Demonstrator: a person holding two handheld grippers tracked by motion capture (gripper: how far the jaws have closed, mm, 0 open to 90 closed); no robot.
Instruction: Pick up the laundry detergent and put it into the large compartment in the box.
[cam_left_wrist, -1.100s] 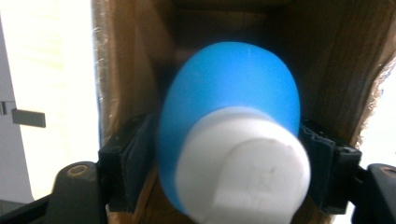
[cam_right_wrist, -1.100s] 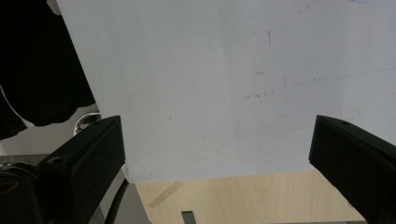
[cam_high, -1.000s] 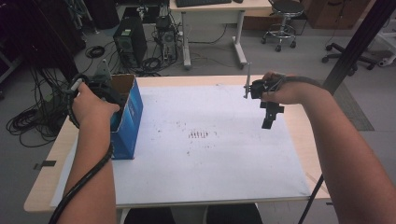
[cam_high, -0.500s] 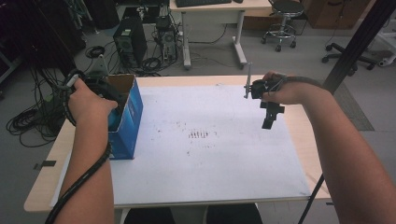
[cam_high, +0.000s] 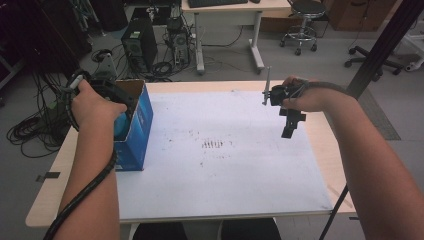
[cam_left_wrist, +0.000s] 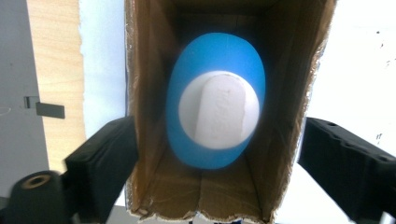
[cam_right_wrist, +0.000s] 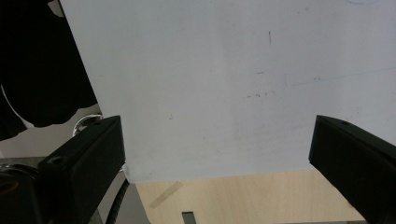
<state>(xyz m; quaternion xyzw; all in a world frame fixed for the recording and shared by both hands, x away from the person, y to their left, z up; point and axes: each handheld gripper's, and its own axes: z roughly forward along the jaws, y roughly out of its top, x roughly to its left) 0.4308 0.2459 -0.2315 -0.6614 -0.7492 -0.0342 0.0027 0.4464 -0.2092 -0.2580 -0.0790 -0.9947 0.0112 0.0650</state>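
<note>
High view has your left hand (cam_high: 92, 102) parked over the open top of the blue box (cam_high: 136, 130), which stands upright at the left edge of the white sheet (cam_high: 225, 155) on the wooden table (cam_high: 55, 175); your right hand (cam_high: 305, 95) hangs the right gripper (cam_high: 290, 127) above the sheet's right side, well apart from the box.

Left gripper view looks straight down the box's cardboard shaft; the left gripper (cam_left_wrist: 219, 154) has its jaws spread wide, one outside each long wall, so they straddle the box; can't tell if they touch it. Inside sits a blue oval thing (cam_left_wrist: 215, 100) with a white round face toward the camera; its long axis runs up-down in that view.

Right gripper view: jaws wide apart, nothing between them, just sheet and table edge below.
</note>
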